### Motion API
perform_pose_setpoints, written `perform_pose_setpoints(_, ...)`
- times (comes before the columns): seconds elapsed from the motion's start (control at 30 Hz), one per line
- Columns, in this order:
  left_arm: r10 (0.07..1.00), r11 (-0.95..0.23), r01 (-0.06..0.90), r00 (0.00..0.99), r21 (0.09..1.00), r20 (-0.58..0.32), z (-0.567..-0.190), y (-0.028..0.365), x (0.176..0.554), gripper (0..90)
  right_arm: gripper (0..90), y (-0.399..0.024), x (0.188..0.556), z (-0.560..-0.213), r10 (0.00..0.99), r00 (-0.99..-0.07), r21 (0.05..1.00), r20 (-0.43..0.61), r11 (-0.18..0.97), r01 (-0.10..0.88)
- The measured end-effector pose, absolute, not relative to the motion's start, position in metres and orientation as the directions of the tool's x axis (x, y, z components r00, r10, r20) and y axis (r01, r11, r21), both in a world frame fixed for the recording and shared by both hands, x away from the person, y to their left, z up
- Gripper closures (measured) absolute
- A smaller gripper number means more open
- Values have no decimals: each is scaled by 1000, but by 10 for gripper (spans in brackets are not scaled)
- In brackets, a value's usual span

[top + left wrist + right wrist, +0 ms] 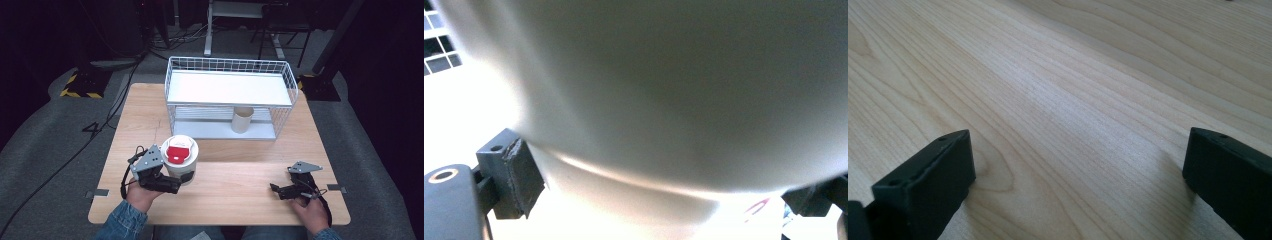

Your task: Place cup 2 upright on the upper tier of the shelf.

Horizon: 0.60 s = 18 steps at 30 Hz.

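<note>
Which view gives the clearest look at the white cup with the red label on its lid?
The high view: the whole cup shows there, lid up, clamped by the left gripper. The left gripper view shows just its blurred pale wall between the pads. The right gripper view looks at bare table between open jaws.

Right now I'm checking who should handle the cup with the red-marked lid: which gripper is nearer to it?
Left. The left gripper has its jaws closed around the cup. The right gripper sits open over bare table, far off to the cup's right.
</note>
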<state>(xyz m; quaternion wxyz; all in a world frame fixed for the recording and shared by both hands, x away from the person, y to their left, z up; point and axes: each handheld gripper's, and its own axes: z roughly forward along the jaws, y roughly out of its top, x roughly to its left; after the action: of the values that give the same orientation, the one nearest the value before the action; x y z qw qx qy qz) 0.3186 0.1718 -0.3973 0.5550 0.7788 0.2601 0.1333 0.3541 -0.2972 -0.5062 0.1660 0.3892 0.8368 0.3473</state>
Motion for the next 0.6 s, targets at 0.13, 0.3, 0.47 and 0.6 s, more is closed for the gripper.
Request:
perform_pose_setpoints(0.13, 549, -246, 248, 832, 937, -76, -386, 169, 326, 103, 4, -297, 354, -506, 767, -642, 711, -6, 455, 537)
perform_pose_setpoints(0.3, 542, -247, 239, 838, 939, -71, -372, 166, 335, 103, 4, -297, 354, -506, 769, -639, 711, -6, 453, 538)
perform_pose_setpoints(0.47, 543, -246, 233, 837, 941, -65, -358, 164, 345, 103, 4, -297, 354, -506, 770, -639, 711, -5, 452, 539)
perform_pose_setpoints(0.6, 545, -232, 233, 835, 945, -72, -350, 163, 354, 103, 4, -297, 354, -506, 769, -639, 711, -5, 452, 539)
